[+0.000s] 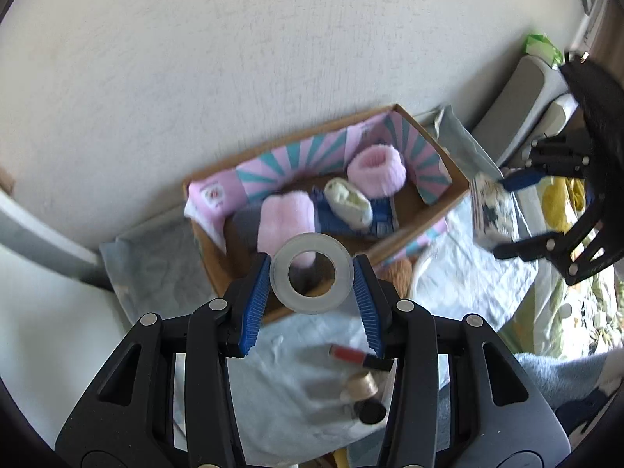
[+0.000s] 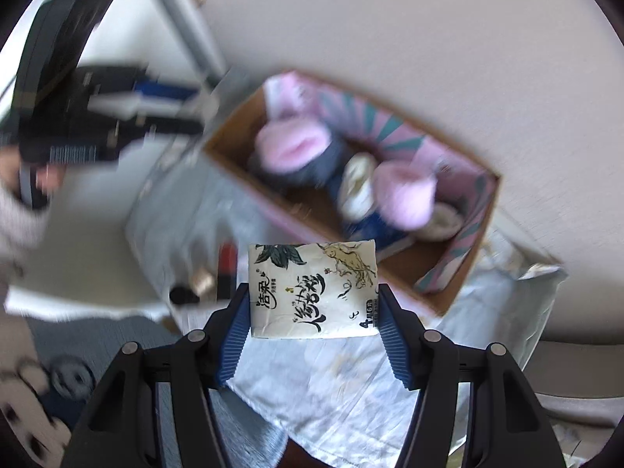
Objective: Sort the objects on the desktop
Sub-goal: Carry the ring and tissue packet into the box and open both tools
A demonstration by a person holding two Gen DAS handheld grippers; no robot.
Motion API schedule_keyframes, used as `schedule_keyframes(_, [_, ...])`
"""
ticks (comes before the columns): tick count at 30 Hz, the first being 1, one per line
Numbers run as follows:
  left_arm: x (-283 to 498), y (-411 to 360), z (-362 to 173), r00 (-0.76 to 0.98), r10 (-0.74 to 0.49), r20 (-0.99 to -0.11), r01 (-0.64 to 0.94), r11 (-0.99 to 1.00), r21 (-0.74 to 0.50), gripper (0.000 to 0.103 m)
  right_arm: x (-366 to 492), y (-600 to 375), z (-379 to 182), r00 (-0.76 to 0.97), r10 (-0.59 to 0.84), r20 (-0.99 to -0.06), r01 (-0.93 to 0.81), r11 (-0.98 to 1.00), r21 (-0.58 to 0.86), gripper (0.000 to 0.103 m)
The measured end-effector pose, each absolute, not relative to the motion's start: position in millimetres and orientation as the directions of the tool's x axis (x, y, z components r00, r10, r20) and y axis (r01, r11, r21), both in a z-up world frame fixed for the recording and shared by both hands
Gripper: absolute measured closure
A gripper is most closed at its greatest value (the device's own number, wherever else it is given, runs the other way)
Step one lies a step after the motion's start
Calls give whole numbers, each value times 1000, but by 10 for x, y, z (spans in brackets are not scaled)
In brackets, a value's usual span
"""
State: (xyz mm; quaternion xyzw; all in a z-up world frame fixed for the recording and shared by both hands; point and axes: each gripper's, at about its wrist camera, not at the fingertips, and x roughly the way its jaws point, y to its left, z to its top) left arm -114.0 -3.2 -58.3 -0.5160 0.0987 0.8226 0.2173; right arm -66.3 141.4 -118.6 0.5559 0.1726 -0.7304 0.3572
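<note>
My left gripper (image 1: 312,273) is shut on a clear tape roll (image 1: 312,273) and holds it above the near edge of a cardboard box (image 1: 456,173). The box holds pink fuzzy socks (image 1: 376,169), a white baby shoe (image 1: 349,201) and blue cloth. My right gripper (image 2: 314,292) is shut on a white tissue pack (image 2: 314,290) with black print, held above the light blue cloth in front of the box (image 2: 474,249). The right gripper with the pack also shows at the right in the left wrist view (image 1: 491,210).
A red lipstick (image 1: 357,355), a small gold cap (image 1: 360,388) and a black cap (image 1: 372,411) lie on the light blue cloth (image 1: 300,390) under my left gripper. A white wall rises behind the box. Patterned bedding (image 1: 561,304) lies at the right.
</note>
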Motion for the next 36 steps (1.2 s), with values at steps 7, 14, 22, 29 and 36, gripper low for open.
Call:
schedule_keyframes(7, [-1638, 202, -685, -327, 236, -915, -418, -905, -83, 64, -1250, 1318, -1131, -207, -280, -937, 611, -786, 100, 45])
schedule_keyframes(14, [-1982, 308, -829, -309, 188, -932, -340, -937, -77, 64, -1572, 1155, -1353, -168, -342, -925, 537, -818, 205, 45])
schedule_keyframes(22, [-2108, 289, -1016, -302, 162, -939, -312, -948, -63, 64, -1704, 968, -1568, -125, -296, -947, 528, -828, 189, 46])
schedule_keyframes(29, [-2128, 238, -1066, -289, 133, -948, -300, -953, -42, 64, -1756, 976, -1669, -108, -278, -954, 525, -831, 183, 45])
schedule_keyframes(36, [-2112, 250, -1120, -275, 130, -953, -304, -952, -42, 64, -1757, 947, -1718, -104, -259, -960, 535, -829, 165, 46])
